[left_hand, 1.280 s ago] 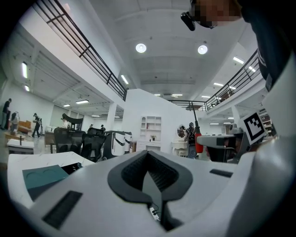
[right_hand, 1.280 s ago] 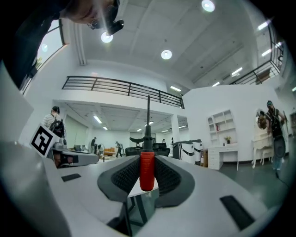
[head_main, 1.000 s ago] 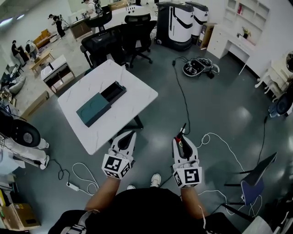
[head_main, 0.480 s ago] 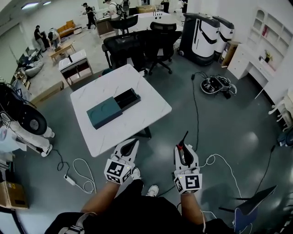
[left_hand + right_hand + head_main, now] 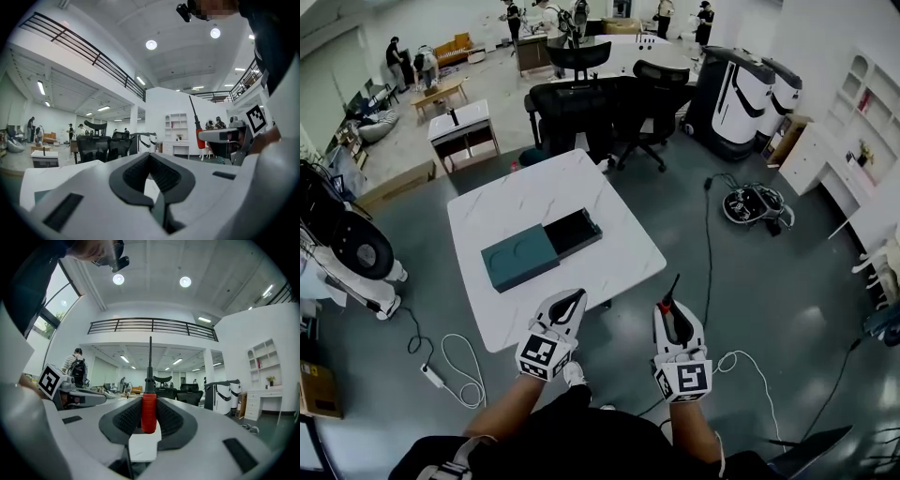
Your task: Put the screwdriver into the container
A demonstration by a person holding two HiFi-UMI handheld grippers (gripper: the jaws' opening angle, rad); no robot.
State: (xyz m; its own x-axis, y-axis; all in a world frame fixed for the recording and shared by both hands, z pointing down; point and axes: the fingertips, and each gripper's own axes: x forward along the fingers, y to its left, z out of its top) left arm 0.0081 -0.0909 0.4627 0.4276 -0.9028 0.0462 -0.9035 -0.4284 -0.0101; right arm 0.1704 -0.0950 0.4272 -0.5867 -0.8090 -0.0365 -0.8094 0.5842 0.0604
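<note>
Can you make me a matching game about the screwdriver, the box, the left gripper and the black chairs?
Things:
1. screwdriver
2. container
3. left gripper
4. black chairs

Places or states:
A. lying on the white table
B. holds nothing
C. on the floor beyond the table's far side
D. clamped in the right gripper

Pairs: 1-D, 2-A, 3-B, 4-C

The screwdriver [image 5: 148,409] has its handle end hidden inside the right tongs [image 5: 674,321]; the container [image 5: 525,261] has an open tray too dark to read.
</note>
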